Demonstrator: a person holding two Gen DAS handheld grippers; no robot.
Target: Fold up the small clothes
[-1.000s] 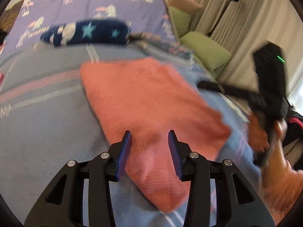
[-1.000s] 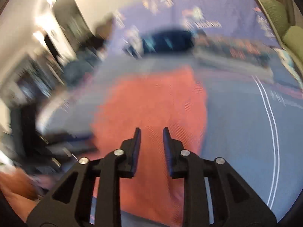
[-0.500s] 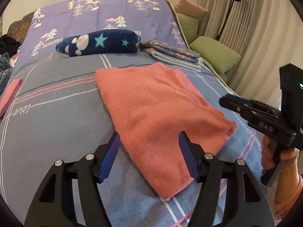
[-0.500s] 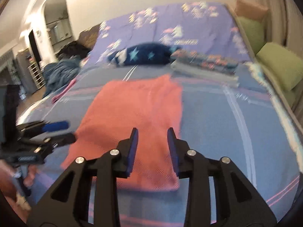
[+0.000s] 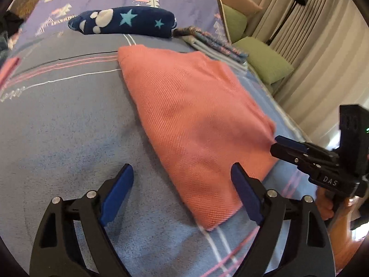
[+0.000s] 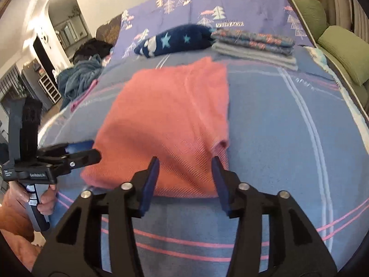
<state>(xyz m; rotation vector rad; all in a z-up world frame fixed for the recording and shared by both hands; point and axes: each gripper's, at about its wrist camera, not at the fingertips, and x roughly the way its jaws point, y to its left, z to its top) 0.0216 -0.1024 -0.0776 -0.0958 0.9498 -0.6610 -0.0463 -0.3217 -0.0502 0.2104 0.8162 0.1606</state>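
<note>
A bed covered in a blue spread with pink and white stripes fills both views, with pale curtains and green cushions along its right side. At the head lie a navy rolled blanket with stars and paw prints and, just beside it, a stack of folded patterned cloths. A heap of blue fabric sits off the bed's left edge in the right wrist view.

The folded salmon garment lies flat in the middle of the bed, its near corner pointing toward the left wrist camera. The left gripper hangs over that near edge; its jaws have just been opening and stand wide apart, released, with part of the garment's near edge seen between them but not pressed. The right gripper sits at the garment's other near corner; its jaws have also just been opening, now parted about halfway and gripping nothing. A hand holds the left gripper's handle
</note>
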